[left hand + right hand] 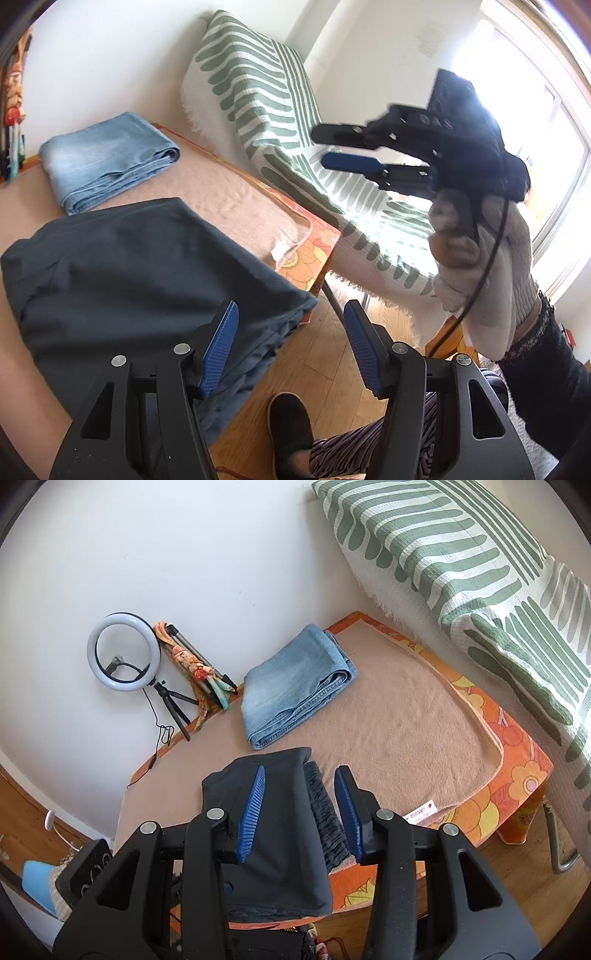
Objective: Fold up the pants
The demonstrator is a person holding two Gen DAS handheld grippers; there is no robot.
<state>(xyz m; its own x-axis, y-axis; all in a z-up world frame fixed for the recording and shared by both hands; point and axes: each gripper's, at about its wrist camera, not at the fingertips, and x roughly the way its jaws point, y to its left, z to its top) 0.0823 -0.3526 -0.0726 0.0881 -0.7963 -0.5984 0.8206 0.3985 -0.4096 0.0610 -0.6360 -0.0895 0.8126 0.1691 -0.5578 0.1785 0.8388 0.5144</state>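
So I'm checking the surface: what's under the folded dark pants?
The dark pants lie on a tan blanket, which covers an orange floral cloth. Whatever lies directly beneath the pants is hidden.

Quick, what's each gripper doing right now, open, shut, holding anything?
Left gripper: open, holding nothing, above the dark pants.
Right gripper: open, holding nothing.

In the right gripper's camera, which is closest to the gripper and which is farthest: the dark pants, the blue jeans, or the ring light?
1. dark pants: right below the right gripper, between its fingers.
2. blue jeans: folded, farther back on the table.
3. ring light: farthest, far left against the wall.
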